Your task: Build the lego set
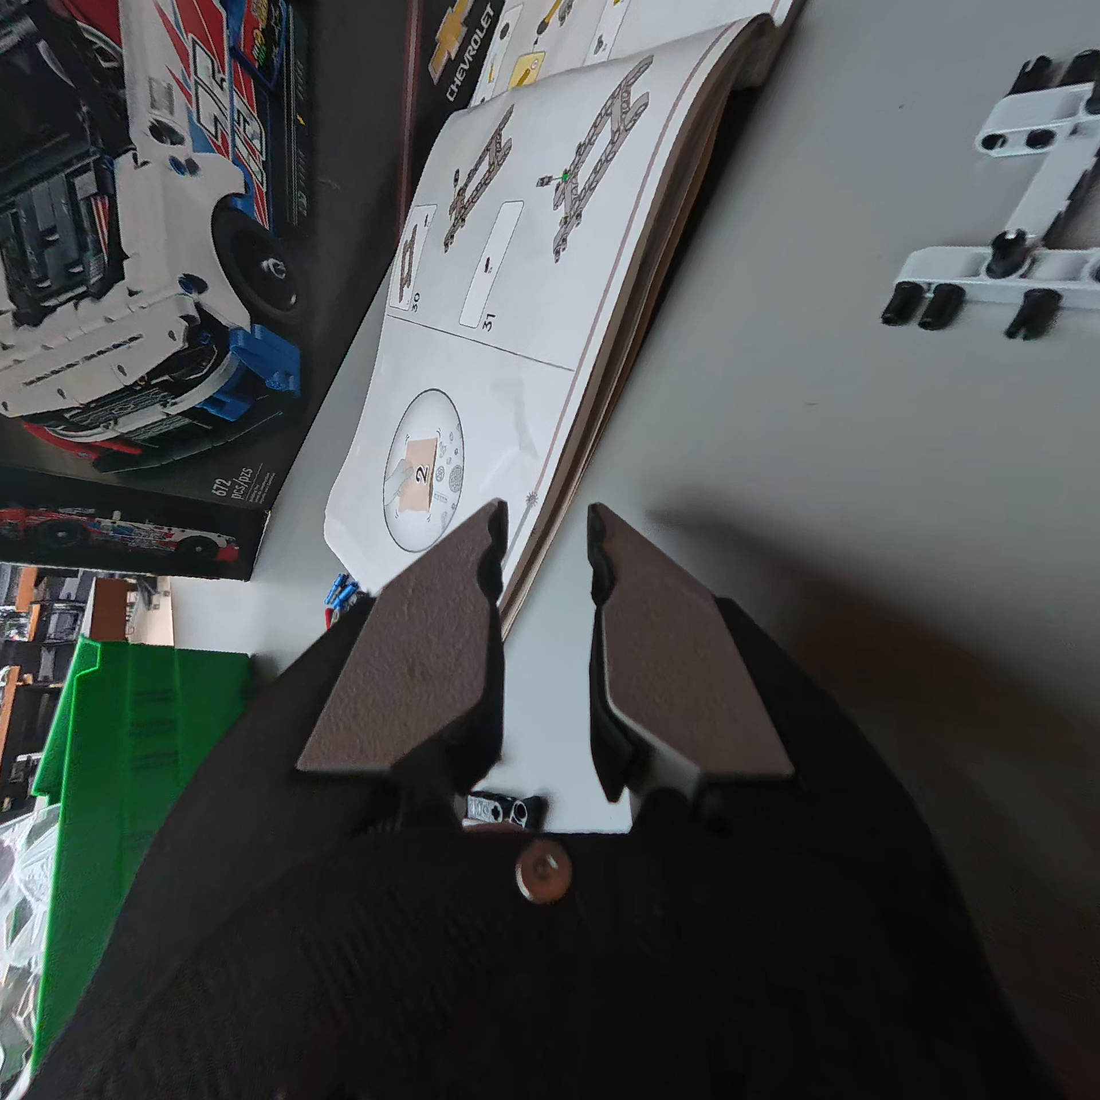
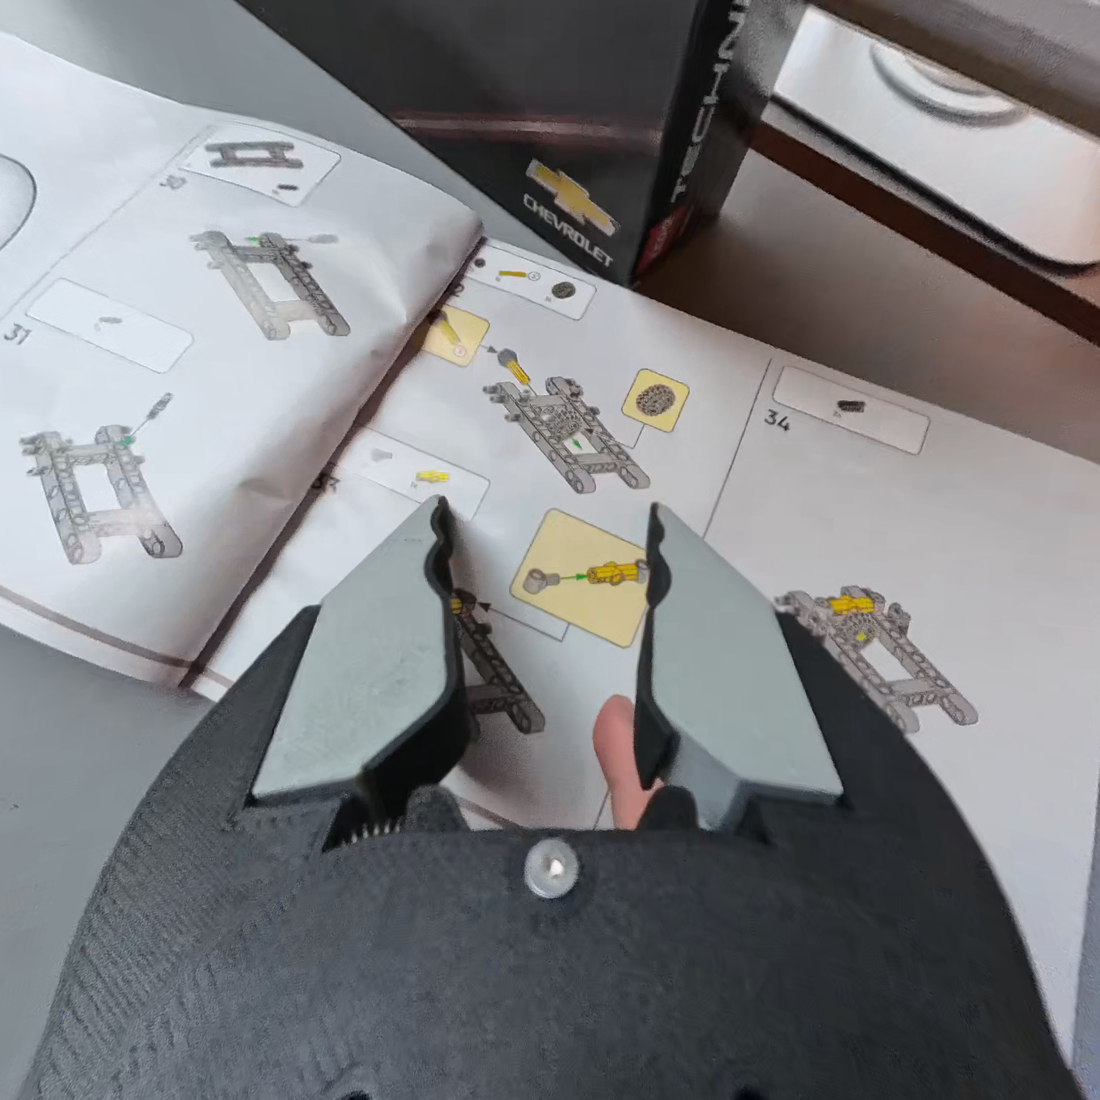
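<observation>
The open instruction booklet [image 1: 506, 286] lies on the grey table, and it fills the right wrist view [image 2: 833, 524]. A white beam frame with black pins [image 1: 1024, 226] lies on the table at the far right of the left wrist view. My left gripper [image 1: 547, 536] is open and empty, low over the table by the booklet's near corner. A small black part [image 1: 506, 811] lies on the table between the finger bases. My right gripper [image 2: 547, 530] is open and empty above the booklet's right page. A fingertip [image 2: 616, 756] shows between its fingers.
The black set box with a car picture [image 1: 149, 250] stands behind the booklet and also shows in the right wrist view [image 2: 565, 137]. A green bin [image 1: 131, 803] is at the left, with clear bags [image 1: 18, 928] beside it. Small blue pins [image 1: 342, 589] lie by the booklet. Spacing between my two grippers at the tips: around 25 centimeters.
</observation>
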`<state>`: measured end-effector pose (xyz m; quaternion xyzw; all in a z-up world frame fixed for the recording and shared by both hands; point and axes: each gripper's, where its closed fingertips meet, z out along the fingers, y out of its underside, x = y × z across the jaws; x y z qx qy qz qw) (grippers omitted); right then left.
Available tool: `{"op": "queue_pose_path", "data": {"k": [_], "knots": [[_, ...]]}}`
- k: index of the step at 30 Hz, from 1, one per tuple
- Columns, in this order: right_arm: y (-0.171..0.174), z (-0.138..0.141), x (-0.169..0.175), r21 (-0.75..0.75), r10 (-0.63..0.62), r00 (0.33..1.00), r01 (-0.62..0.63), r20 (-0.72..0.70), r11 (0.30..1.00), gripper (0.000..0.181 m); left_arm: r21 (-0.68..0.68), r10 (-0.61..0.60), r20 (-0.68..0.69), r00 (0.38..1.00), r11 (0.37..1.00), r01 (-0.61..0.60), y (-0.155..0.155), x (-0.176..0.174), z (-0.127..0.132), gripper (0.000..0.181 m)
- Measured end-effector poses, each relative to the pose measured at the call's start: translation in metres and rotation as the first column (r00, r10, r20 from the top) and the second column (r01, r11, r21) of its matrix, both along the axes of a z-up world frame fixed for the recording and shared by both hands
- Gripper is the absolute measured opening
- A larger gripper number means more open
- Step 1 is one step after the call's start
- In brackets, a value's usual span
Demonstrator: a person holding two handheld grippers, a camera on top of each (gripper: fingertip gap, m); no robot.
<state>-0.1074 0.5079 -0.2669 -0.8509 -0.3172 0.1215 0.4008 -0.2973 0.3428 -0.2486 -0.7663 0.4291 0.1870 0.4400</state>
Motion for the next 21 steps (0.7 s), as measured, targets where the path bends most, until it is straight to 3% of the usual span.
{"op": "queue_pose_path", "data": {"k": [1, 3, 8, 11, 14, 17, 21], "knots": [[0.001, -0.001, 0.003, -0.024, -0.01, 1.0, 0.009, -0.022, 1.0, 0.065, -0.007, 0.008, -0.003, 1.0, 1.0, -0.008, 0.001, -0.002, -0.002, 0.024], [0.004, -0.002, 0.016, -0.021, -0.065, 0.998, 0.065, -0.005, 0.998, 0.077, -0.02, 0.023, -0.009, 1.0, 1.0, -0.024, 0.002, -0.005, -0.006, 0.025], [0.002, -0.002, 0.025, -0.013, -0.11, 0.994, 0.11, 0.0, 0.994, 0.073, -0.001, 0.043, -0.007, 0.999, 0.999, -0.043, -0.001, -0.011, 0.0, 0.025], [0.001, 0.008, 0.026, 0.091, -0.108, 0.991, 0.1, 0.079, 0.991, 0.062, 0.033, 0.064, 0.024, 0.998, 0.997, -0.064, -0.007, -0.019, 0.017, 0.024], [-0.001, 0.037, 0.023, 0.249, -0.101, 0.993, 0.083, 0.061, 0.965, 0.071, 0.042, 0.099, 0.094, 0.991, 0.994, -0.103, -0.02, -0.035, 0.032, 0.026], [-0.016, 0.057, 0.009, 0.258, -0.029, 0.995, 0.052, -0.094, 0.965, 0.09, 0.03, 0.189, 0.185, 0.964, 0.98, -0.198, -0.032, -0.07, 0.048, 0.029], [-0.039, 0.067, -0.004, 0.272, 0.087, 0.985, -0.043, -0.152, 0.961, 0.082, 0.028, 0.338, 0.306, 0.89, 0.931, -0.363, -0.043, -0.142, 0.071, 0.032]]}}
